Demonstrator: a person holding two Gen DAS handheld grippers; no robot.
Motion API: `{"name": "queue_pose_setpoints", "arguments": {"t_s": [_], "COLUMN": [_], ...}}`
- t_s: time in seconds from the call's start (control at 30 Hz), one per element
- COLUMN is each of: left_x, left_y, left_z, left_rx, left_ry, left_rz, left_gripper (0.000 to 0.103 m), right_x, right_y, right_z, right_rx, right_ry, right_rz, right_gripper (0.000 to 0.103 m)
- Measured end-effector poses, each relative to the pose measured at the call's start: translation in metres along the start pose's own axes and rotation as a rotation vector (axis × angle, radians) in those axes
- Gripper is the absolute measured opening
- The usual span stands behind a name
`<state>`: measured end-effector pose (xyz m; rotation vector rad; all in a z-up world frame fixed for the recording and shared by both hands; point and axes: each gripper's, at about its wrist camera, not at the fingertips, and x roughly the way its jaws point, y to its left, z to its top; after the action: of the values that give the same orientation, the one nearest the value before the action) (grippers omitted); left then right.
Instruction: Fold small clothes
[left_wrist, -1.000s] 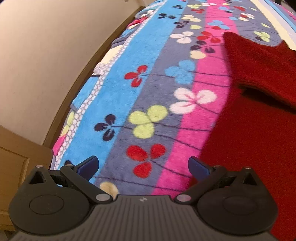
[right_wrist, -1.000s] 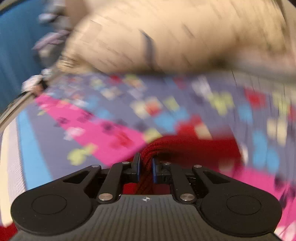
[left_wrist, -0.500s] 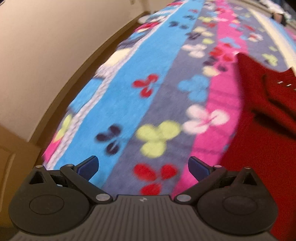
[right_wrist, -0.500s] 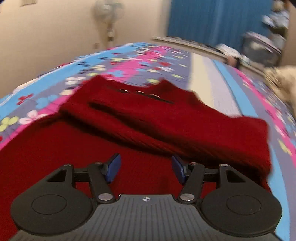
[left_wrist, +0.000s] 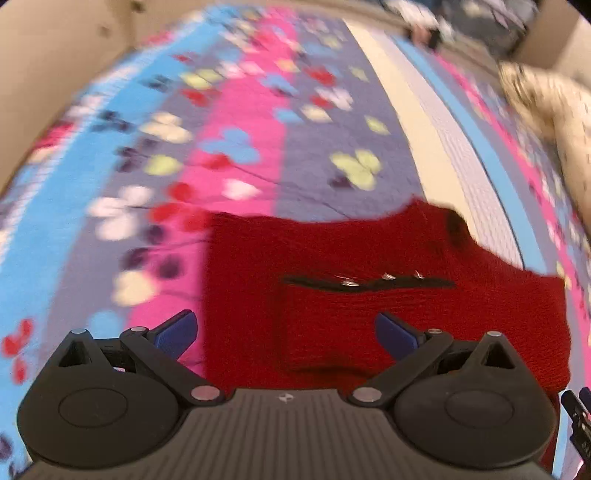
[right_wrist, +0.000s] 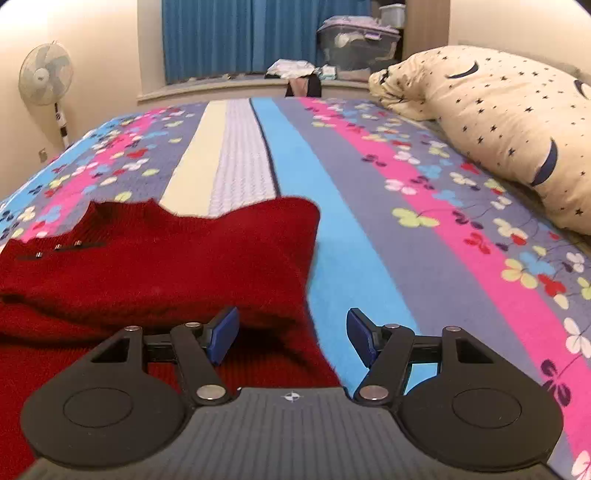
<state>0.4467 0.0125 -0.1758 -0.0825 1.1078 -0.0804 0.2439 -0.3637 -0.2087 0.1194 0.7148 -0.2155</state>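
A red knit sweater (left_wrist: 369, 258) lies on the flowered bedspread (left_wrist: 240, 110) with its sleeves folded across the body and small metal buttons near the neck. My left gripper (left_wrist: 286, 334) hovers over its left part, open, with nothing between the blue pads. The left wrist view is blurred. In the right wrist view the sweater (right_wrist: 166, 251) fills the lower left. My right gripper (right_wrist: 291, 338) is open above the sweater's right edge, its left pad over red knit and its right pad over the blue stripe. Neither gripper holds cloth.
A cream pillow (right_wrist: 498, 122) with dark stars and moons lies at the right of the bed. A standing fan (right_wrist: 44, 74) is by the left wall. Blue curtains and a plastic storage box (right_wrist: 358, 44) stand beyond the bed's far end.
My right gripper has let go of the red knit fold it pinched and now stands open. My left gripper has swung right, from over the bare bedspread to above the sweater.
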Motion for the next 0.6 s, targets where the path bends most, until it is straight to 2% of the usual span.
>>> {"name": "queue_pose_setpoints", "arguments": {"t_s": [0.07,0.1,0.13,0.17,0.2,0.23,0.27,0.33,0.4,0.47,0.53,0.6], "left_x": [0.030,0.039,0.042,0.041,0.036,0.025,0.012,-0.013,-0.036,-0.047,-0.042,-0.021], "left_y": [-0.009,-0.014,-0.018,-0.022,-0.027,-0.032,-0.032,-0.016,0.004,0.021,0.036,0.044], "left_z": [0.008,0.009,0.008,0.007,0.007,0.006,0.006,0.009,0.008,0.010,0.009,0.007], "left_rx": [-0.013,-0.015,-0.006,0.015,0.040,0.065,0.072,0.007,-0.045,-0.062,-0.086,-0.089], "left_ry": [0.074,0.081,0.070,0.059,0.043,0.002,-0.037,-0.066,-0.098,-0.128,-0.134,-0.073], "left_rz": [0.026,0.037,0.033,0.019,0.038,0.063,0.056,-0.037,-0.084,-0.052,-0.019,-0.045], "left_gripper": [0.102,0.101,0.083,0.045,0.038,0.018,0.006,0.005,0.003,0.002,0.002,0.003], "right_x": [0.000,-0.008,-0.006,-0.005,-0.009,-0.009,-0.009,-0.009,-0.010,-0.010,-0.008,-0.002], "right_y": [0.004,0.009,0.013,0.013,0.015,0.015,0.015,0.014,0.013,0.010,0.005,0.000], "right_z": [-0.005,-0.007,-0.007,-0.008,-0.008,-0.009,-0.009,-0.008,-0.007,-0.004,0.000,0.005], "right_rx": [-0.010,-0.010,-0.007,-0.003,-0.003,-0.006,-0.014,-0.022,-0.024,0.003,0.056,0.105], "right_ry": [0.011,0.011,0.011,0.013,0.013,0.012,0.007,-0.019,-0.048,-0.075,-0.101,-0.108], "right_rz": [0.007,0.012,0.019,0.026,0.031,0.038,0.036,0.020,-0.001,-0.006,-0.001,-0.004], "right_gripper": [0.067,0.067,0.067,0.067,0.067,0.067,0.067,0.067,0.066,0.066,0.064,0.064]}}
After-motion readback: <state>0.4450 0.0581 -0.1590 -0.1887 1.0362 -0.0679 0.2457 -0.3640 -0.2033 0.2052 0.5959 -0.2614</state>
